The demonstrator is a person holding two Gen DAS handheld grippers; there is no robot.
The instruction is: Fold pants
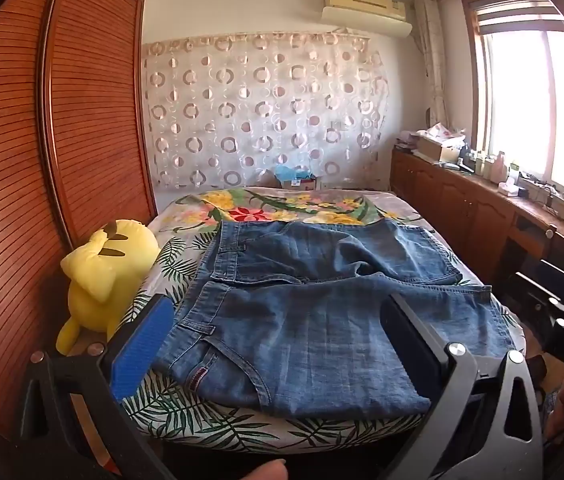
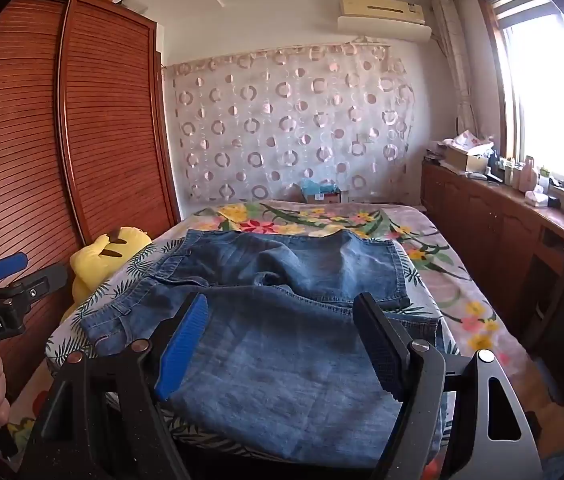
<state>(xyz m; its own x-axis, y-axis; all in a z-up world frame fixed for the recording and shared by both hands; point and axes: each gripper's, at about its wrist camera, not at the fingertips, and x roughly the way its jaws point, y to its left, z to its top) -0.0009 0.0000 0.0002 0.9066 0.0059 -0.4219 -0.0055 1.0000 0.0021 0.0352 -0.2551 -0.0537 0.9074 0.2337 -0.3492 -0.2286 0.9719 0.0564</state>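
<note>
Blue denim pants (image 1: 314, 300) lie on the near end of the bed, folded over on themselves, waistband to the left. They also show in the right wrist view (image 2: 282, 332). My left gripper (image 1: 278, 344) is open and empty, held just above the near part of the pants, with its blue pad (image 1: 142, 348) at the waistband side. My right gripper (image 2: 286, 344) is open and empty above the near leg fabric. The left gripper also shows at the left edge of the right wrist view (image 2: 10, 276), and part of the right gripper shows at the right edge of the left wrist view (image 1: 562, 312).
A yellow plush toy (image 1: 102, 276) lies at the bed's left edge beside the wooden wardrobe (image 1: 42, 160). The floral bedspread (image 1: 282, 208) stretches behind the pants. A wooden cabinet (image 1: 482, 208) with clutter runs along the right wall under the window.
</note>
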